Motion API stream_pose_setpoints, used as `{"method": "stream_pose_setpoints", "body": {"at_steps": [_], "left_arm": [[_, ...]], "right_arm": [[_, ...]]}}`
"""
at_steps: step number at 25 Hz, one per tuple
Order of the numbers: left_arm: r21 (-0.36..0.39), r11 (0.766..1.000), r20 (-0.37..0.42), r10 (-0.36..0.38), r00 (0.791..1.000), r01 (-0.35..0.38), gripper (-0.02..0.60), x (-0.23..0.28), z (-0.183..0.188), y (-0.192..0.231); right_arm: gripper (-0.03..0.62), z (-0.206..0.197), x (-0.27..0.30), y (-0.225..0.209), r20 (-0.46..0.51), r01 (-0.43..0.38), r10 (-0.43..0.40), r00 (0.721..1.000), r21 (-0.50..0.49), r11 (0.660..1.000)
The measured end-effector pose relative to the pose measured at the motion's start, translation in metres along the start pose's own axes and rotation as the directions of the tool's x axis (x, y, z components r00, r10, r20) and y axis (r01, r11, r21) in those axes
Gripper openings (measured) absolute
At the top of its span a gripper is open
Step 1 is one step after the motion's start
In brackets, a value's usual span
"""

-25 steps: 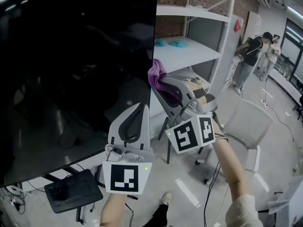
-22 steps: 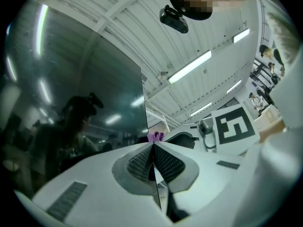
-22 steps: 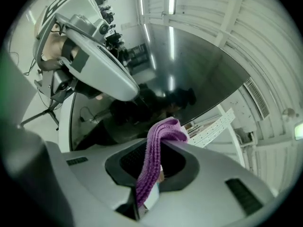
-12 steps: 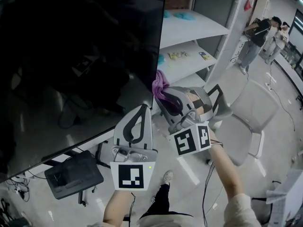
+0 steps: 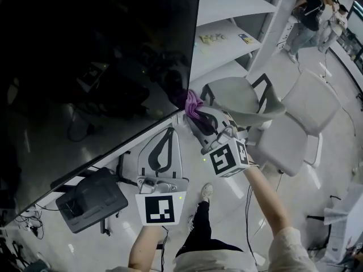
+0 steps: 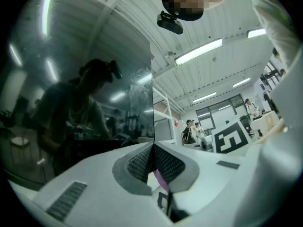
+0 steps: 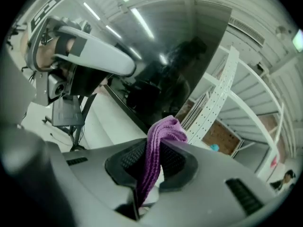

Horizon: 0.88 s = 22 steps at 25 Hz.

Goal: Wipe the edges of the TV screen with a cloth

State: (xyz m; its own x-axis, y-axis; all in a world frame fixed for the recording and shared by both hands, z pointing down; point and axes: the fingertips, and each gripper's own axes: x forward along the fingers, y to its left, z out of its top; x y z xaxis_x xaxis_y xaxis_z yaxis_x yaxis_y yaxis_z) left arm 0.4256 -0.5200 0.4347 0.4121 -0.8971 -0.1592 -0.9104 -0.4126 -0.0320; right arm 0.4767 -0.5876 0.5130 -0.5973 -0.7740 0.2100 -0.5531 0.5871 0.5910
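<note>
The big black TV screen [image 5: 85, 67] fills the left of the head view. Its right edge runs down to the bottom right corner. A purple cloth [image 5: 194, 104] touches that corner, and my right gripper [image 5: 197, 115] is shut on it. In the right gripper view the cloth [image 7: 163, 129] sticks up between the closed pads, with the dark screen [image 7: 180, 56] just beyond. My left gripper [image 5: 169, 131] hangs below the screen's bottom edge, left of the right one. It is shut and holds nothing. In the left gripper view its jaws [image 6: 152, 149] meet, pointing at the screen's edge [image 6: 151, 103].
A white shelving unit [image 5: 238, 16] stands right of the TV. Two grey chairs [image 5: 295, 123] sit close behind my right gripper. A black box on a stand [image 5: 91, 200] and cables lie under the screen. Two people [image 5: 317, 10] stand far off at the upper right.
My right gripper has carried the cloth down the screen's right edge to its bottom right corner. The left gripper has stayed below the screen.
</note>
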Motion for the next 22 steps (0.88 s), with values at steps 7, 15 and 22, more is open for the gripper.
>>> {"method": "stream_pose_setpoints", "body": {"at_steps": [7,15,22], "left_arm": [[-0.056,0.998,0.001,-0.004,1.000,0.004,0.015,-0.012,-0.011,-0.011],[-0.038,0.993,-0.109,0.111,0.988,-0.116,0.015,-0.072,-0.025,0.032],[-0.054,0.962,-0.129,0.259,0.957,-0.268,0.015,-0.114,-0.023,0.079]], "right_arm": [[0.061,-0.012,0.007,0.006,0.043,0.005,-0.018,0.999,0.281,0.960],[0.061,-0.002,0.013,0.028,0.085,0.019,-0.076,0.994,0.529,0.848],[0.062,0.043,0.027,0.076,0.173,-0.068,-0.013,0.985,0.456,0.887]]}}
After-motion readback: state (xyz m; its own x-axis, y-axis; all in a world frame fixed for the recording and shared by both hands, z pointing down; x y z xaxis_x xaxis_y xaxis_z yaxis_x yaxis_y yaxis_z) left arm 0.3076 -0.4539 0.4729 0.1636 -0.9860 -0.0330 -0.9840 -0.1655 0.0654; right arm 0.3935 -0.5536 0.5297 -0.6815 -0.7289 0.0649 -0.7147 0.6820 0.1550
